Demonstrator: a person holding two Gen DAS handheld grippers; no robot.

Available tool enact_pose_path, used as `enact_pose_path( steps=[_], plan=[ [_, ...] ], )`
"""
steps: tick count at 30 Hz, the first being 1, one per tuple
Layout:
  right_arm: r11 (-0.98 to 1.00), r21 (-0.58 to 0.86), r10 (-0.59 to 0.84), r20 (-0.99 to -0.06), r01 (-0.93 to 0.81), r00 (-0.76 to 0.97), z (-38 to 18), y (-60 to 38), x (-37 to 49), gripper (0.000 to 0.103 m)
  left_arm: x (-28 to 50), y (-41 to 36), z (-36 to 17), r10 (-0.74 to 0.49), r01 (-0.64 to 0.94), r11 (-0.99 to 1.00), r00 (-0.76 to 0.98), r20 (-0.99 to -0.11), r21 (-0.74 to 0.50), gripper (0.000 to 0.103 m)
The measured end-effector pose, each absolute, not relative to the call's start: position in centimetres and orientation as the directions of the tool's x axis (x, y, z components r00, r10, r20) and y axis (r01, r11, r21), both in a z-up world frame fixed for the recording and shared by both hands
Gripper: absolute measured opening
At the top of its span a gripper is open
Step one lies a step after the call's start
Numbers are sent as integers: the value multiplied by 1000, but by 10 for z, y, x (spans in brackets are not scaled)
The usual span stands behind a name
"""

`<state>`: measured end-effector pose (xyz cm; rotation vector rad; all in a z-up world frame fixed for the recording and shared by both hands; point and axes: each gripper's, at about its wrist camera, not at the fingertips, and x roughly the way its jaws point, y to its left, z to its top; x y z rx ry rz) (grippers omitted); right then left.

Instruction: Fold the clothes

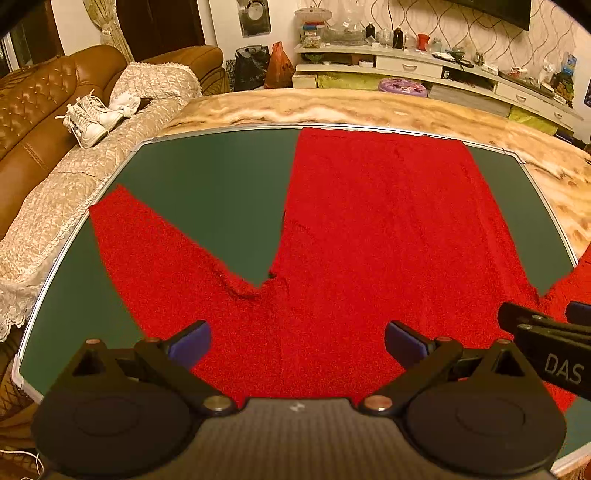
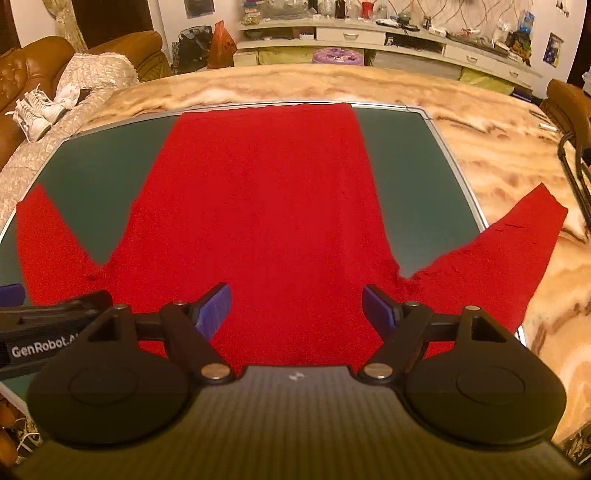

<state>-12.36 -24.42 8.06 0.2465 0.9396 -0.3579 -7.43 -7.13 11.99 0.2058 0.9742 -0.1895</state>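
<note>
A red long-sleeved sweater (image 1: pixel 369 229) (image 2: pixel 258 206) lies spread flat on a dark green mat (image 1: pixel 207 184) (image 2: pixel 96 177), hem at the far edge, shoulders near me. One sleeve (image 1: pixel 147 251) angles out to the left. The other sleeve (image 2: pixel 498 258) reaches right, past the mat onto the marble table. My left gripper (image 1: pixel 297 343) hangs open over the near left part of the sweater, nothing between its blue pads. My right gripper (image 2: pixel 296 308) is open above the near middle of the sweater, also empty. Each gripper shows at the edge of the other's view.
The mat lies on a marble-patterned table (image 1: pixel 369 107) (image 2: pixel 498 155). A brown sofa (image 1: pixel 33 122) with a lace cover and white sneakers (image 1: pixel 90 118) stands left. A cluttered shelf unit (image 2: pixel 388 33) runs along the back wall. A chair (image 2: pixel 569 107) sits at the right.
</note>
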Motion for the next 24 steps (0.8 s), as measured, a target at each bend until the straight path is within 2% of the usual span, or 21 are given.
enact_pose_path(
  steps=[24],
  plan=[
    [923,27,-202,-815,385,542,81,-205,-176,86,-150,-25,124,-108,230,973,575,-811,33,103]
  ],
)
